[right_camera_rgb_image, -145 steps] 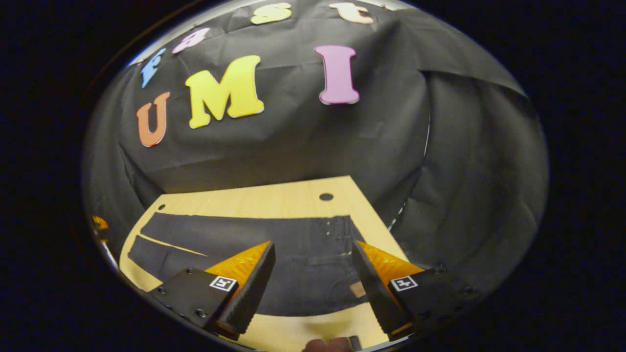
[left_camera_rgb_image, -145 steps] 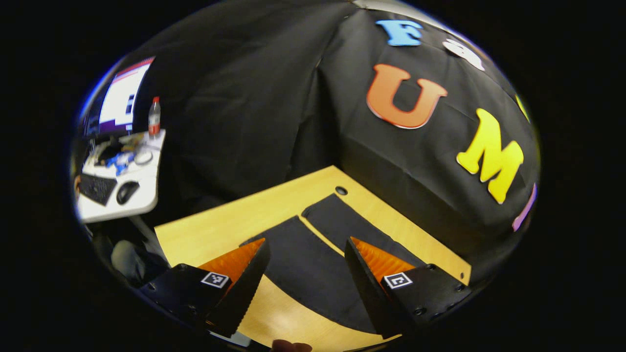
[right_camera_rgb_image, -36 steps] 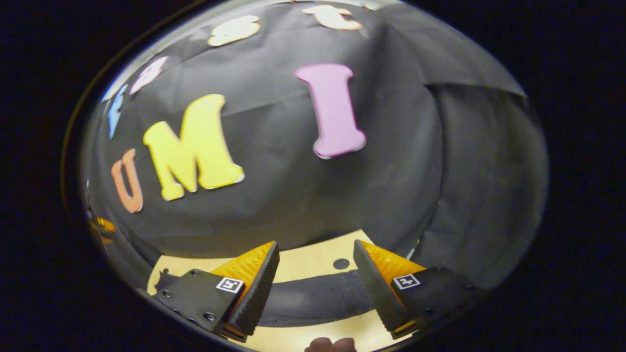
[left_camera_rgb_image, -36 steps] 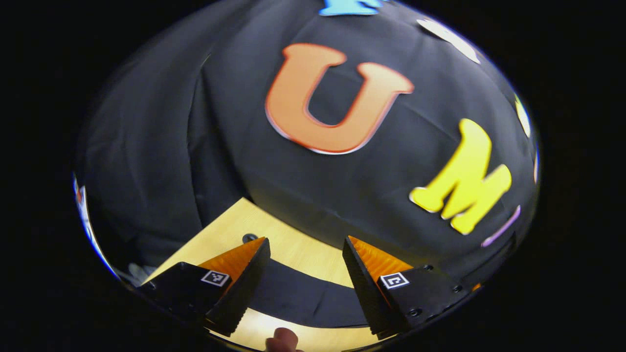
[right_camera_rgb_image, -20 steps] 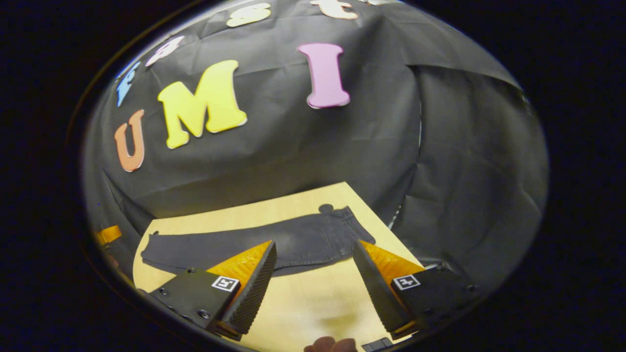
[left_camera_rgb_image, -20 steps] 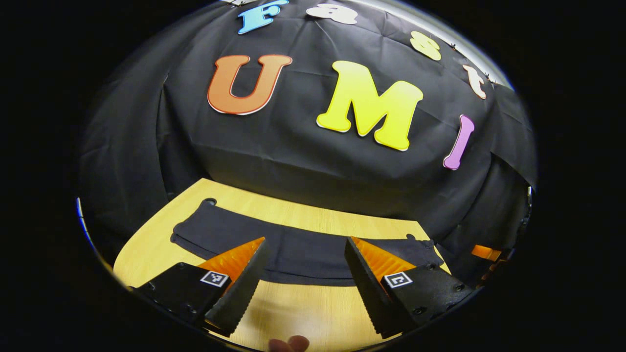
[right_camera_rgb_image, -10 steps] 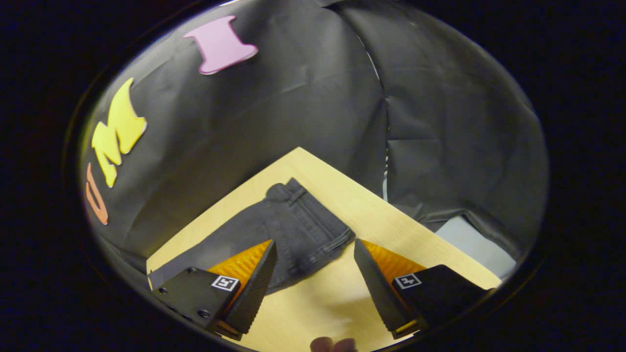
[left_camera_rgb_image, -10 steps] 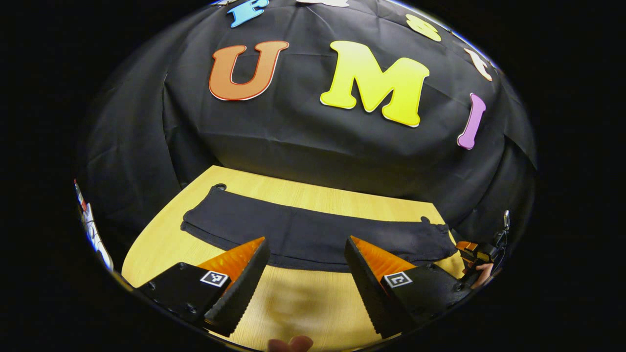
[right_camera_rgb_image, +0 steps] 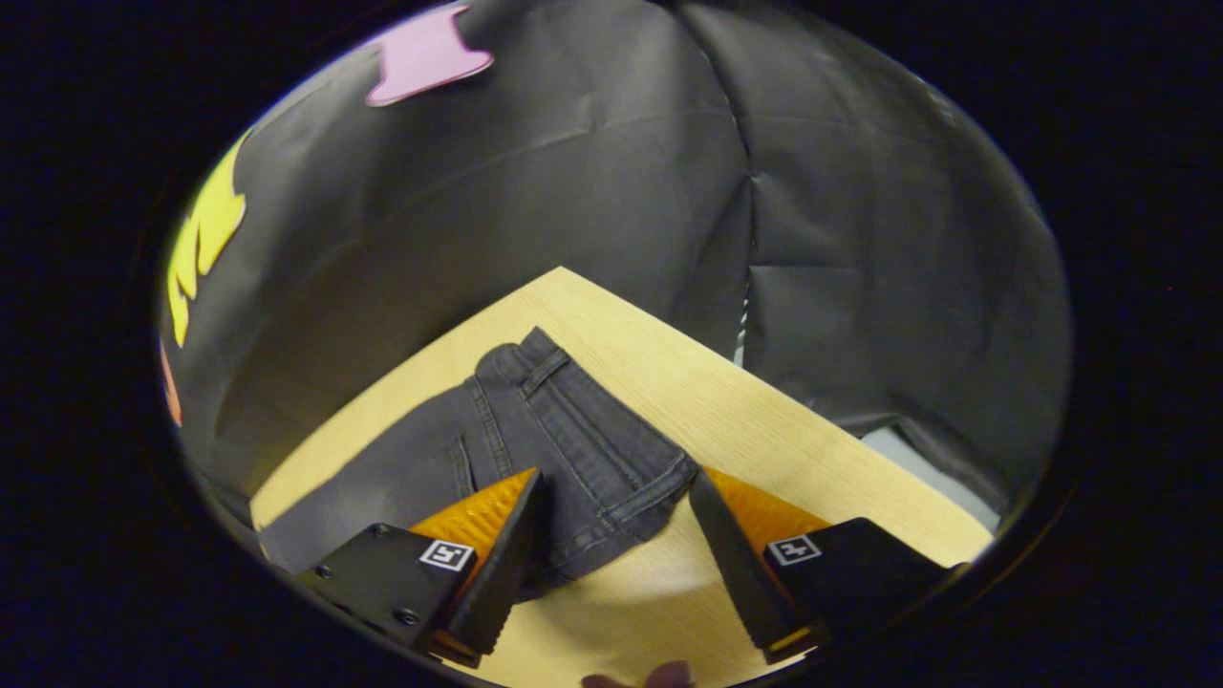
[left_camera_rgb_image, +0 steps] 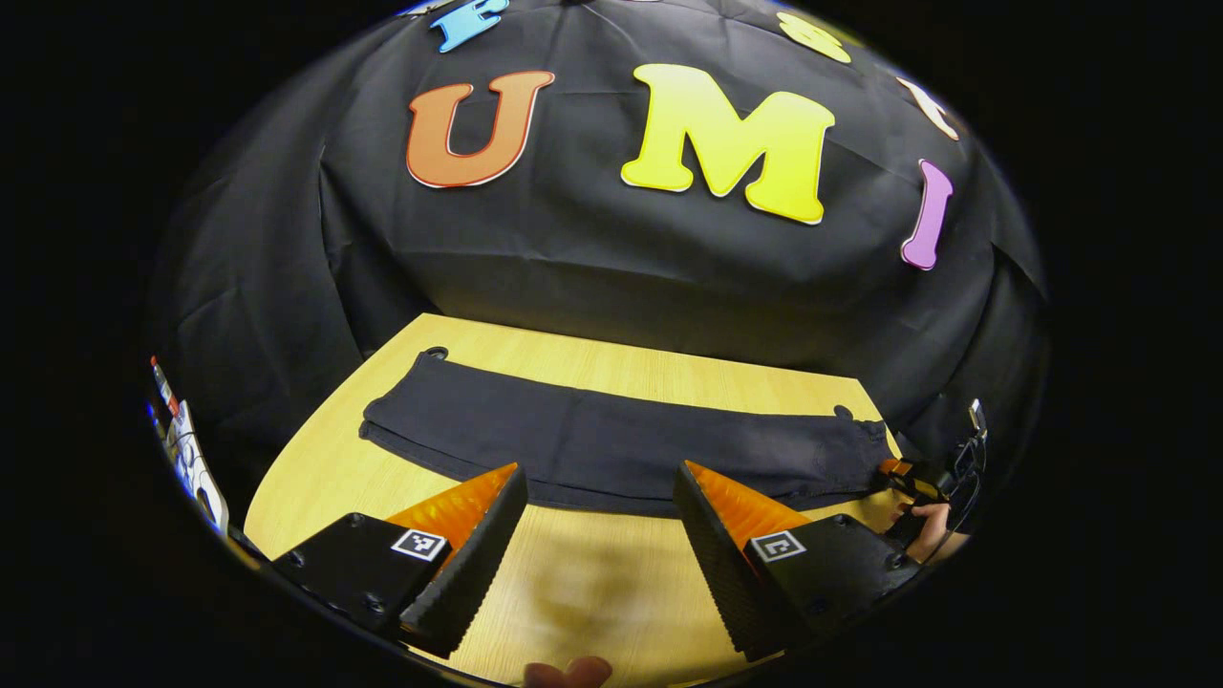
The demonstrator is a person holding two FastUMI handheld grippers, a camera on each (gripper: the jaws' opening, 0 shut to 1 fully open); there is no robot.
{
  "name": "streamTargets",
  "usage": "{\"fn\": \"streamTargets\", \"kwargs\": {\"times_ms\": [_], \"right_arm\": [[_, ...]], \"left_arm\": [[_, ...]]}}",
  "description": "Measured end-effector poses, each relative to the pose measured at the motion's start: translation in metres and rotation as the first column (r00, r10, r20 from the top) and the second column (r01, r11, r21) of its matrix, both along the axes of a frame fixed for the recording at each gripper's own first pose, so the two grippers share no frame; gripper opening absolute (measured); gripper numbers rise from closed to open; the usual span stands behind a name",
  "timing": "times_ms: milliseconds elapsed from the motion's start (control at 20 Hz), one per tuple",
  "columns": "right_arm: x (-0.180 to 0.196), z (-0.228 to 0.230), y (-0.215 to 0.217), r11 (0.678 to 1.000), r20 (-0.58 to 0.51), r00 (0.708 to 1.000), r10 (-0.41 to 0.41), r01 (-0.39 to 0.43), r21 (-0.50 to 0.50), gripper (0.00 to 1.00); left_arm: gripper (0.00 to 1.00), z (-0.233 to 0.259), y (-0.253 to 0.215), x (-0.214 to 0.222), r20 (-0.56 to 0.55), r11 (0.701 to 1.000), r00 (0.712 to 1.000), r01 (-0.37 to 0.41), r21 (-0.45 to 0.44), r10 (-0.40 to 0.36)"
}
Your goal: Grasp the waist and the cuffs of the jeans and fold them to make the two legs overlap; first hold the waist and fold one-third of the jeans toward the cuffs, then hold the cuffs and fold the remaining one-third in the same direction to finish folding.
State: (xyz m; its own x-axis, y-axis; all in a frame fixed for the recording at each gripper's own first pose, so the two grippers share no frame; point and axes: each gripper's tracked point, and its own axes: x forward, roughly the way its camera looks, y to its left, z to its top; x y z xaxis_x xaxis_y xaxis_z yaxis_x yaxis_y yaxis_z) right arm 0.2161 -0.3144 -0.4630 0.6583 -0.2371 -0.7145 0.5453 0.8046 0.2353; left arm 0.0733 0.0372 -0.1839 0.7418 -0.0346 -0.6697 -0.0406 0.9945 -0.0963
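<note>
The dark jeans (left_camera_rgb_image: 611, 444) lie as one long strip across the wooden table (left_camera_rgb_image: 573, 592), legs overlapped, cuffs at the left, waist at the right. My left gripper (left_camera_rgb_image: 598, 468) hovers open over the strip's near edge around mid-length, nothing between its fingers. In the left gripper view my right gripper (left_camera_rgb_image: 895, 468) sits at the waist end, held by a hand (left_camera_rgb_image: 929, 540). In the right gripper view the waist (right_camera_rgb_image: 583, 440) with its band and seams lies just ahead. My right gripper (right_camera_rgb_image: 616, 475) is open, and the near waist corner lies between its fingers.
A cable hole (left_camera_rgb_image: 437, 353) marks the table's far left corner, beside the cuffs. The table's right edge (right_camera_rgb_image: 812, 420) runs close past the waist, with pale floor (right_camera_rgb_image: 898, 449) beyond. Desk clutter (left_camera_rgb_image: 186, 459) shows at the far left. Black cloth walls stand behind the table.
The spread legs of seven seconds ago now overlap. In the last second my right gripper swung round to the waist end and closed in; my left drew back slightly.
</note>
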Motion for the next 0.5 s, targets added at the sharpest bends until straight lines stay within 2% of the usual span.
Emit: {"fn": "streamTargets", "kwargs": {"times_ms": [150, 200, 300, 350, 400, 500], "right_arm": [[0.005, -0.003, 0.013, 0.999, 0.025, 1.0, -0.005, 0.004, 0.052, 0.64], [0.004, 0.003, 0.01, 0.999, 0.025, 1.0, -0.014, 0.014, 0.033, 0.56], [0.003, 0.008, 0.008, 1.0, 0.011, 1.0, 0.009, -0.009, 0.005, 0.3], [0.008, 0.02, 0.009, 1.0, 0.025, 0.999, 0.023, -0.023, -0.015, 0.27], [0.013, 0.036, 0.013, 0.998, 0.042, 0.998, 0.05, -0.048, -0.045, 0.14], [0.02, 0.068, 0.024, 0.987, 0.086, 0.989, 0.124, -0.113, -0.118, 0.11]], "left_arm": [[0.99, -0.001, 0.015, -0.002, -0.008, 0.999, 0.999, -0.037, -0.003, 0.037], [0.99, -0.002, 0.021, -0.002, -0.01, 0.999, 0.999, -0.051, -0.01, 0.051], [0.99, -0.004, 0.032, -0.003, -0.017, 0.997, 0.997, -0.08, -0.022, 0.079], [0.99, -0.004, 0.039, -0.004, -0.019, 0.995, 0.995, -0.094, -0.022, 0.093], [0.99, -0.005, 0.047, -0.005, -0.016, 0.994, 0.994, -0.105, -0.023, 0.105], [0.99, -0.005, 0.064, -0.007, -0.007, 0.992, 0.992, -0.126, -0.017, 0.126]]}}
